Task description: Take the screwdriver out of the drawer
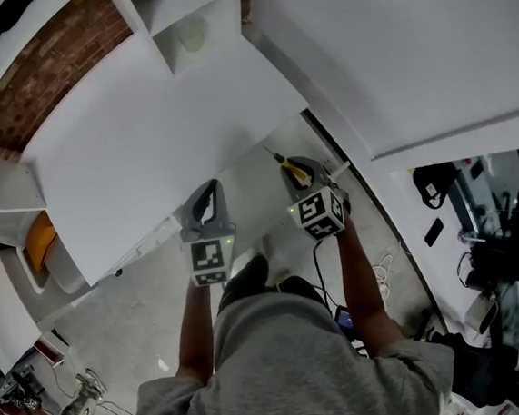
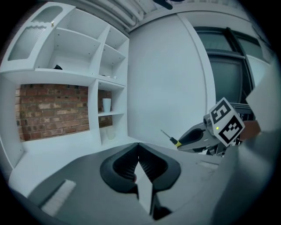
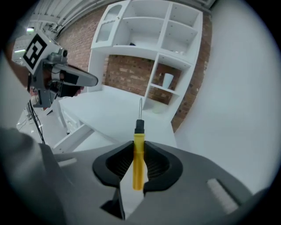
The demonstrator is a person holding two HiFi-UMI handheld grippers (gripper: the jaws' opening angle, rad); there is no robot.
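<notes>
Over the white bench [image 1: 143, 140] in the upper left of the head view, below the open shelves [image 3: 149, 44]: left gripper [image 2: 139, 161] clenched on nothing, right gripper [image 3: 138, 169] clamped on the yellow-handled screwdriver [image 3: 138, 154] at mid-frame of the right gripper view. Best held firmly and carried well clear of the bench edge. Long axis in line with the jaws, bare shaft pointing up-frame toward the shelves.

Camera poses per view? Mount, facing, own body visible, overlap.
Head view: on the head, steeply down at the counter; arms, shoulders, left claw, right claw show.
Left gripper view: on the left claw, shut, facing the shelf.
Right gripper view: on the right claw, which grips the screwdriver, facing the shelf.
Shared: gripper views each show the other claw.
</notes>
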